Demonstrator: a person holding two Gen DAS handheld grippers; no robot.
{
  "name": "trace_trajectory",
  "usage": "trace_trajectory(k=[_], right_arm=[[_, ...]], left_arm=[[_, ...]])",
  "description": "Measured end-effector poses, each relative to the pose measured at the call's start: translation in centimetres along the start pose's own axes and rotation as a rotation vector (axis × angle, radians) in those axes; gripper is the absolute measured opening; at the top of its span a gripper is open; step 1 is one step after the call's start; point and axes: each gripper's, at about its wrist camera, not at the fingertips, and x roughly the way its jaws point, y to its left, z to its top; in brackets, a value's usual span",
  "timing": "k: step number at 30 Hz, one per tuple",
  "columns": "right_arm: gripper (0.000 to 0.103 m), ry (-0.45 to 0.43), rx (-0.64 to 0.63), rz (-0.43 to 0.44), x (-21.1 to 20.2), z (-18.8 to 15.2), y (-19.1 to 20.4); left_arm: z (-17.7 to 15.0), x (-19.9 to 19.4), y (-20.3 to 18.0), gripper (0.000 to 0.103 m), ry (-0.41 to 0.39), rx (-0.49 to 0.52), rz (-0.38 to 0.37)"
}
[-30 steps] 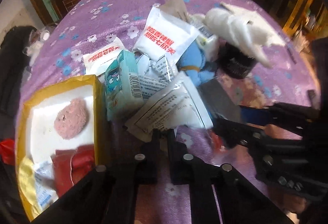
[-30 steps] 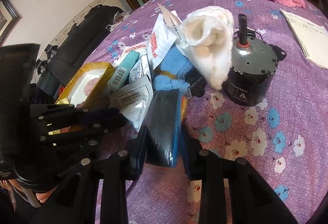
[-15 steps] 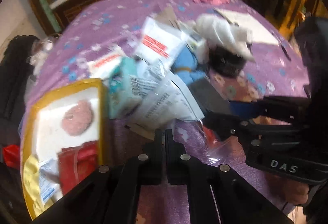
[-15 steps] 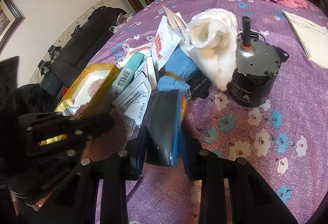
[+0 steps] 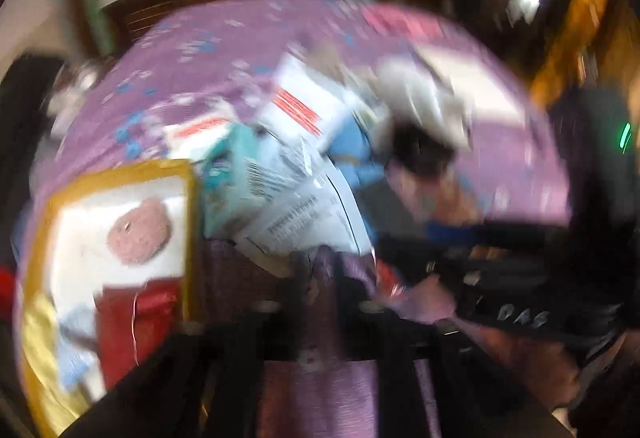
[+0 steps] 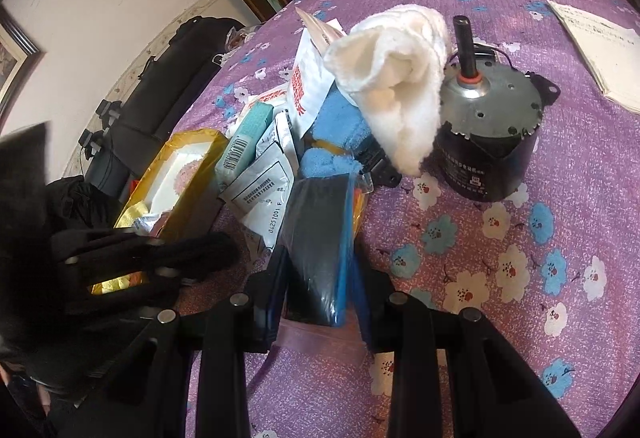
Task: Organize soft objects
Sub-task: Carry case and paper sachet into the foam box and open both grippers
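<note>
Two hand-held grippers work over a purple flowered worktop [image 6: 560,197]. The right hand-held gripper [image 6: 316,298] is clenched on a black and blue sponge pad [image 6: 320,238] lying at the near edge of a heap of packets. A white cloth [image 6: 396,77] leans on a grey motor [image 6: 488,133]. The left hand-held gripper [image 5: 322,278] shows blurred, its fingers slightly parted, empty, near the yellow box [image 5: 188,230].
</note>
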Motion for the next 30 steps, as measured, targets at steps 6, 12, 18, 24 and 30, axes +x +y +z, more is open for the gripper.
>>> trace_trajectory(k=[6, 12, 18, 24, 30], right_arm=[[0.03, -0.004, -0.011, -0.008, 0.1, -0.1, 0.3], [0.03, -0.015, 0.006, -0.007, -0.2, 0.0, -0.1], [0.03, -0.025, 0.035, -0.001, -0.7, 0.2, -0.9], [0.03, -0.019, 0.026, -0.011, -0.5, 0.1, -0.7], [0.03, -0.032, -0.002, 0.002, -0.8, 0.0, 0.0]], left_arm=[[0.4, 0.6, -0.1, 0.069, -0.017, 0.072, 0.097], [1.1, 3.0, -2.7, 0.067, 0.066, 0.318, 0.239], [1.7, 6.2, -2.6, 0.029, 0.151, 0.34, 0.223], [2.0, 3.2, -1.8, 0.024, 0.029, 0.213, 0.126], [-0.4, -3.5, -0.8, 0.023, -0.048, 0.075, 0.014]])
